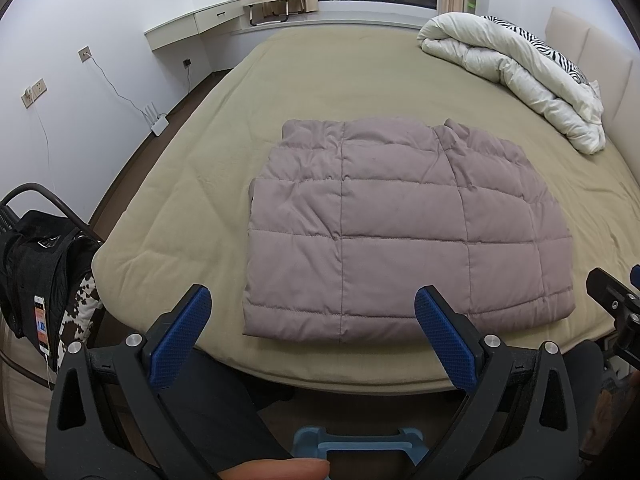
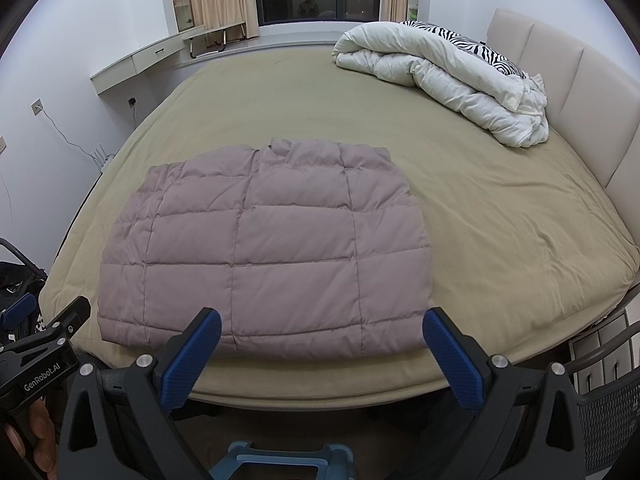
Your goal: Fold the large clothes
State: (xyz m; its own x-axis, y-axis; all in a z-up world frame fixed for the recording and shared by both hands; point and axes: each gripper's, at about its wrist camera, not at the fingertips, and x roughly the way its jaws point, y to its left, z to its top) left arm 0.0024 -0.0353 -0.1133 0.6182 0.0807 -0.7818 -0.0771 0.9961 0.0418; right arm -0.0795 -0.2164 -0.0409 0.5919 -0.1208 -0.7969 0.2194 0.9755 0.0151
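Note:
A mauve quilted puffer garment lies folded into a flat rectangle near the front edge of the bed; it also shows in the right wrist view. My left gripper is open and empty, held just off the bed's front edge, in front of the garment's near hem. My right gripper is open and empty, also in front of the near hem, toward its right side. Neither touches the garment. The right gripper shows at the right edge of the left wrist view; the left gripper shows at the left edge of the right wrist view.
The bed has a tan cover. A bundled white duvet with a zebra-print side lies at the far right by the headboard. A chair with a black bag stands left of the bed. A mesh chair is at the right.

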